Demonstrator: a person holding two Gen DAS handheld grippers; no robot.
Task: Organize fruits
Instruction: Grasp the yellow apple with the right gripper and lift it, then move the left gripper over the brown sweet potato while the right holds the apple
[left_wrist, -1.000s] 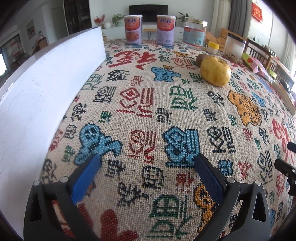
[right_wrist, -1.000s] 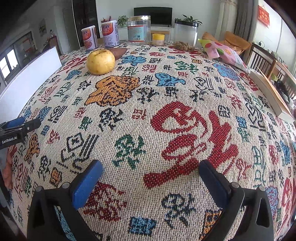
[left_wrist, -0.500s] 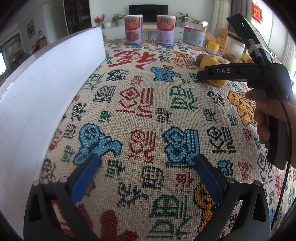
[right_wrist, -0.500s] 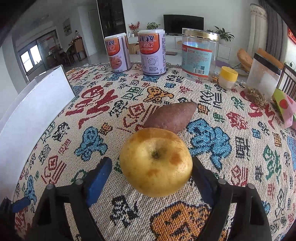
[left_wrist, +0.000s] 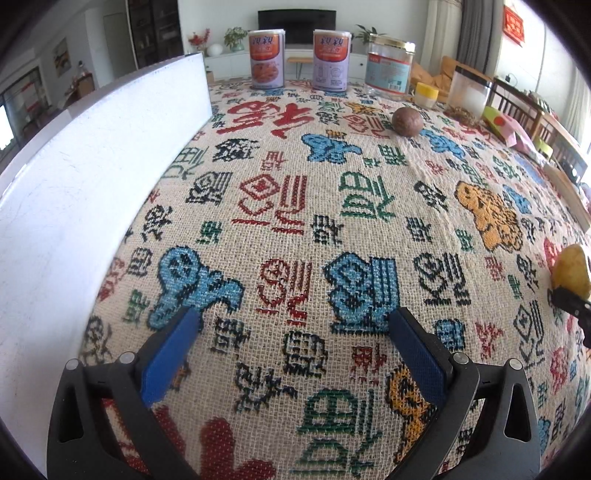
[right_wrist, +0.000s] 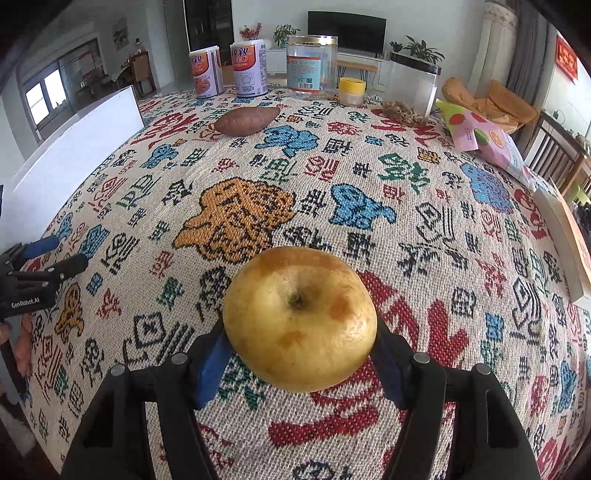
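Note:
My right gripper (right_wrist: 301, 345) is shut on a yellow apple (right_wrist: 300, 318) and holds it above the patterned tablecloth near the front. The apple also shows at the right edge of the left wrist view (left_wrist: 570, 272). A brown sweet potato (right_wrist: 246, 120) lies on the cloth at the far side, apart from the apple; it also shows in the left wrist view (left_wrist: 407, 122). My left gripper (left_wrist: 293, 326) is open and empty, low over the cloth near the front, and appears at the left edge of the right wrist view (right_wrist: 40, 258).
A white board (left_wrist: 92, 192) stands along the table's left side. Two cans (left_wrist: 266, 63), a clear jar (left_wrist: 388, 66), a small yellow-lidded pot (left_wrist: 425, 94) and a plastic container (left_wrist: 468, 92) line the far edge. A snack bag (right_wrist: 484, 142) lies at the far right.
My right gripper closed on the apple, lifted it and carried it back toward the front of the table, away from the sweet potato. My left gripper has stayed still.

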